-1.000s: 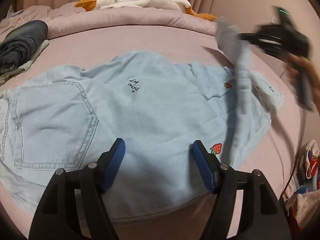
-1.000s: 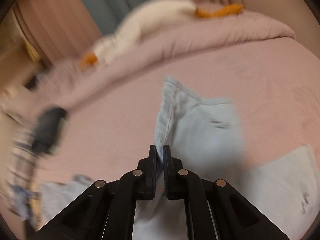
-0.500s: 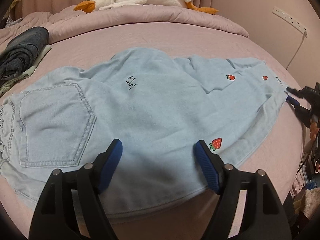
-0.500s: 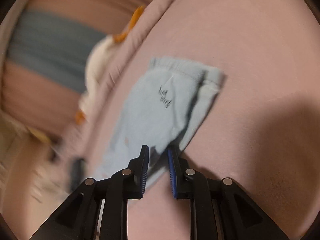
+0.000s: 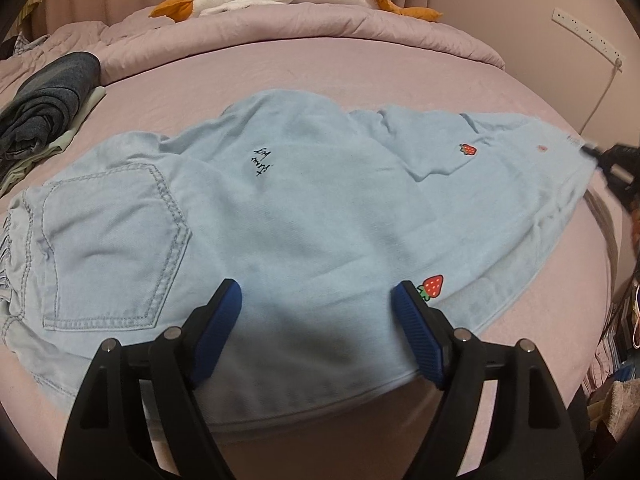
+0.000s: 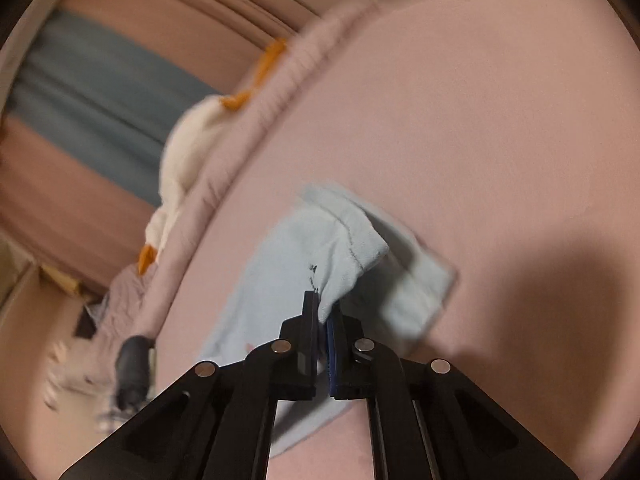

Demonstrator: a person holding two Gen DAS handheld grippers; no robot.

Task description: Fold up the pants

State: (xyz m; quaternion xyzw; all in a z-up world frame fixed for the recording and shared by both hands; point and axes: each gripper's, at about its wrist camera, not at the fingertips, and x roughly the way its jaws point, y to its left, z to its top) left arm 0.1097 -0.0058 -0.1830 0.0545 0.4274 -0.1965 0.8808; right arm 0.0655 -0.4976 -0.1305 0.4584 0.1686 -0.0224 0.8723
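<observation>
left gripper (image 5: pixel 318 302) fingers wide above pants (image 5: pixel 304 208) | right gripper (image 6: pixel 322 306) pinching pants hem | bed (image 5: pixel 360 64)

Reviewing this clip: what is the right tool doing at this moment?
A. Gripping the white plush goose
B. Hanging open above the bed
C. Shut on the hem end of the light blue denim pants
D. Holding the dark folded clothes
C: in the right wrist view the right tool has its jaws pinched together on the leg end of the light blue denim pants.
</observation>
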